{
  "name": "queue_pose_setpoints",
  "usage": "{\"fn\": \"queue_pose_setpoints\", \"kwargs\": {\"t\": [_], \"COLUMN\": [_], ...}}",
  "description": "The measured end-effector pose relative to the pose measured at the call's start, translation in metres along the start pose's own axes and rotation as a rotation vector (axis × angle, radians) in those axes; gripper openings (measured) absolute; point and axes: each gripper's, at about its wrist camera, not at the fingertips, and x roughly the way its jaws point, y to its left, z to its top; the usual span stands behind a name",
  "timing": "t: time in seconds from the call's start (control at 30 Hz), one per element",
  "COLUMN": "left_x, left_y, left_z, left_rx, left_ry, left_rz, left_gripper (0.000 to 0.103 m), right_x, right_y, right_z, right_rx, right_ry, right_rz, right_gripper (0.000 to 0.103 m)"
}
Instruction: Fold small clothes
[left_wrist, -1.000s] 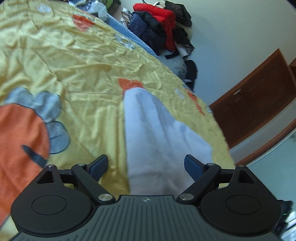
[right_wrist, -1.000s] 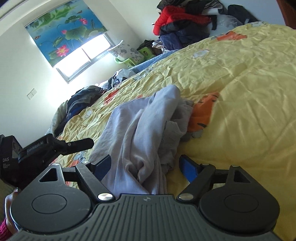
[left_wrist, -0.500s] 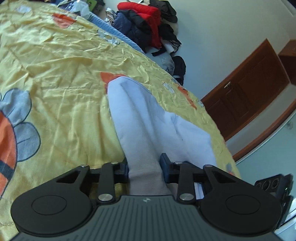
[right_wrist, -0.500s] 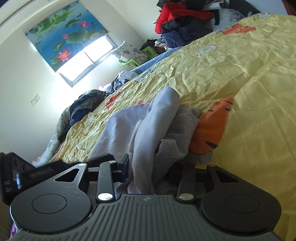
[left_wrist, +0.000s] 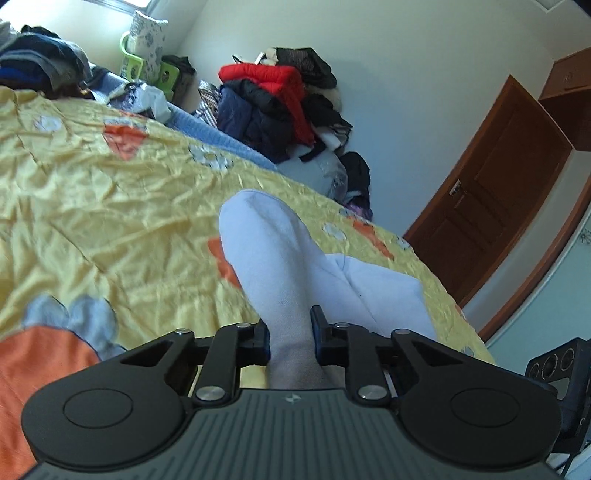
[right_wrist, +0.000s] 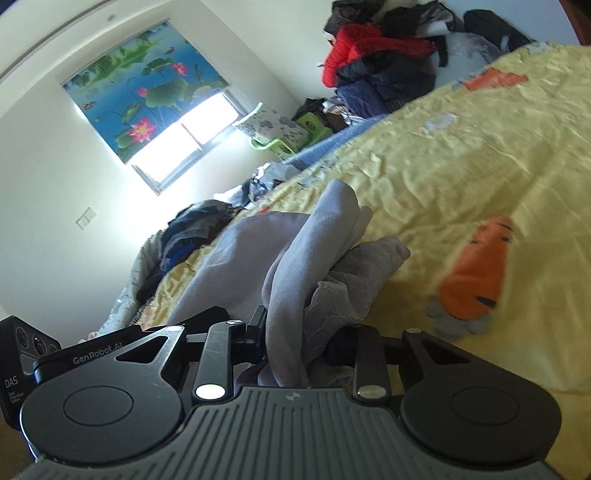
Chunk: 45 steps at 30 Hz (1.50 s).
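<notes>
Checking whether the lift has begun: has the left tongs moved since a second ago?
Yes. The left tongs, shut on the pale garment, has tipped upward: the brown door and clothes pile now sit lower in its view.

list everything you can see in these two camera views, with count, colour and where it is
garment: 1, pale lilac-white, on bedspread, gripped by both tools
bedspread: 1, yellow with orange and grey prints, covers the bed
clothes pile: 1, red, navy, black, far end by wall
basket: 1, green, near window
blind: 1, blue lotus print, over window
door: 1, brown, right
left tool: 1, black, shut on garment
right tool: 1, black, shut on garment
</notes>
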Motion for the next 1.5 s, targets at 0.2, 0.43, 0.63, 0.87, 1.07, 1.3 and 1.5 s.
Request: {"fn": "queue_pose_setpoints", "kwargs": {"t": [0.2,0.43,0.63,0.87,1.07,1.3,1.5], "left_x": [0.003,0.007,-0.023,-0.024,-0.043,-0.045,-0.051], "left_y": [0.019,0.038,0.028,0.015,-0.002,-0.006,-0.009], "left_z": [0.007,-0.014,-0.023,-0.041,-0.049,-0.068,-0.073], "left_rx": [-0.027,-0.064,-0.001,0.072,0.113,0.115,0.118], "left_ry": [0.044,0.112,0.075,0.08,0.071,0.108,0.108], "left_rz": [0.091,0.171,0.234,0.305,0.293,0.318,0.339], "left_gripper": [0.02,0.029,0.054,0.053,0.054,0.059,0.067], "right_x": [0.022,0.035,0.007,0.013,-0.006,-0.021,-0.031], "right_y": [0.02,0.018,0.023,0.019,0.026,0.029,0.043], "right_z": [0.004,-0.017,-0.022,-0.035,-0.041,-0.055,-0.06], "right_rx": [-0.017,-0.02,-0.101,-0.112,-0.121,-0.159,-0.253], "right_ry": [0.024,0.113,0.139,0.143,0.16,0.136,0.119], "right_rz": [0.018,-0.113,-0.091,-0.125,-0.116,-0.161,-0.216], "right_gripper": [0.034,0.057,0.062,0.044,0.057,0.057,0.067]}}
